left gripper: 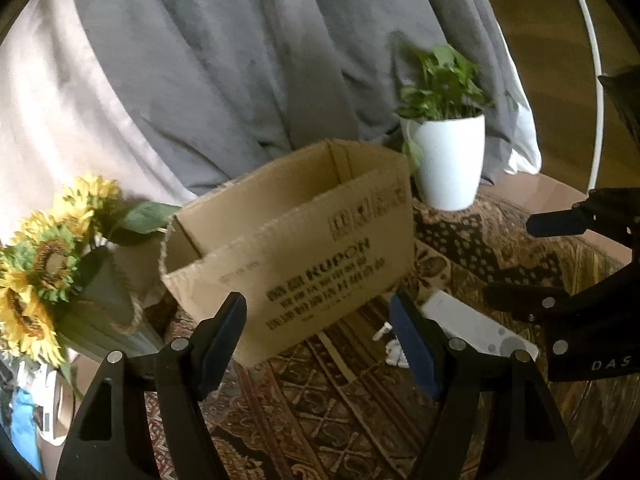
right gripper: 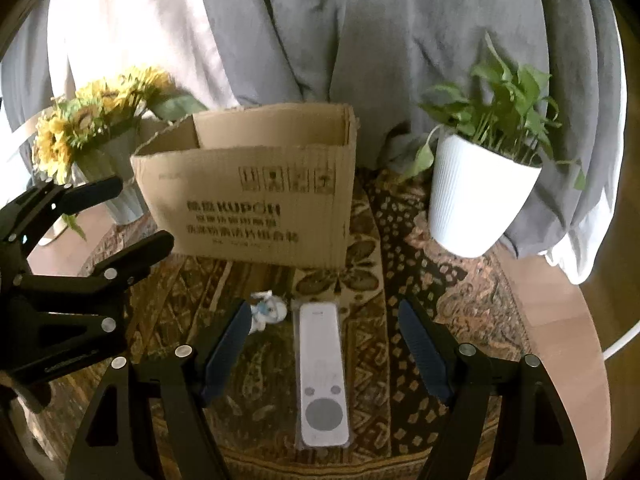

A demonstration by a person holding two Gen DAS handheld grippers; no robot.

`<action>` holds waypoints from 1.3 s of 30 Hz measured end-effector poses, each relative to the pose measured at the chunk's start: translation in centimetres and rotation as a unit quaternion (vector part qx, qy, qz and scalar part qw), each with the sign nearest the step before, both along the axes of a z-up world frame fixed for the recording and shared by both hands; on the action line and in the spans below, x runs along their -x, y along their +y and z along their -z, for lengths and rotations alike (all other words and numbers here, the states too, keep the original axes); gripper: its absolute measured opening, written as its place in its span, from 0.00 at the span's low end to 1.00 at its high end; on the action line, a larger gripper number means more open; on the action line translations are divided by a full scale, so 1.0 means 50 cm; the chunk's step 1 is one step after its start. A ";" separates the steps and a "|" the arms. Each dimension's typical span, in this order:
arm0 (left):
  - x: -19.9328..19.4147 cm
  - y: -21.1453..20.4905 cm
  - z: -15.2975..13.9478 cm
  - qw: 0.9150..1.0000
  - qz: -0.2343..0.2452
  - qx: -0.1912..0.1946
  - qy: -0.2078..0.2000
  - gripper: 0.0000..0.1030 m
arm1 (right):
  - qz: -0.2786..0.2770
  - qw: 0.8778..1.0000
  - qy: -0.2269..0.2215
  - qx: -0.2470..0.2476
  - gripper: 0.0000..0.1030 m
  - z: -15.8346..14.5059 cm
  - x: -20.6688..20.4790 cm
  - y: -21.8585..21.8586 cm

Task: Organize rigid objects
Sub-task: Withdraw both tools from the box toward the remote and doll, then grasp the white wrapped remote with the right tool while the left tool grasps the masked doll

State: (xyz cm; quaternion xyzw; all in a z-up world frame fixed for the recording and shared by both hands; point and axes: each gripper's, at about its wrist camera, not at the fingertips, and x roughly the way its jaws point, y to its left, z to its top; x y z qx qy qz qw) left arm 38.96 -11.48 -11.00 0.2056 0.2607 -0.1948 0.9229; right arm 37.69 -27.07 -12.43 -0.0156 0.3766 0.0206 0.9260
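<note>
1. In your left wrist view, your left gripper has its fingers spread wide and holds nothing. The cardboard box sits on the patterned cloth just past those fingers, with its top open. The white remote lies on the cloth to the right of the box, and part of it hides behind your right finger. The white plant pot stands behind the box on its right. The sunflowers stand to the left of the box. Your right gripper shows far right of the box.

2. In your right wrist view, your right gripper is spread wide too, with nothing in it. The white remote lies flat between its fingers, in front of the cardboard box, not touching either finger. A small blue and white toy lies just left of the remote, in front of the box. Your left gripper is left of the box, fingers apart.
</note>
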 end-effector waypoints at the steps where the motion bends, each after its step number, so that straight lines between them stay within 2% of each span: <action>1: 0.000 -0.003 0.007 1.000 0.007 -0.002 0.004 0.72 | -0.001 1.000 0.004 -0.002 0.75 0.004 0.001 0.001; 9: -0.013 -0.024 0.055 0.998 0.050 -0.022 0.026 0.68 | 0.005 0.999 0.032 -0.016 0.73 0.059 0.003 -0.002; 24: -0.044 -0.061 0.134 0.991 0.105 -0.041 0.078 0.55 | 0.012 0.999 0.051 0.004 0.72 0.132 -0.004 -0.004; 26: -0.049 -0.065 0.142 0.990 0.109 -0.042 0.083 0.54 | 0.010 0.999 0.054 -0.003 0.67 0.141 -0.006 -0.005; 34: -0.068 -0.085 0.166 0.987 0.122 -0.039 0.101 0.49 | 0.006 0.997 0.068 -0.017 0.62 0.169 -0.024 -0.010; 39: -0.078 -0.093 0.177 0.985 0.126 -0.033 0.117 0.43 | 0.004 0.997 0.074 -0.026 0.56 0.177 -0.033 -0.013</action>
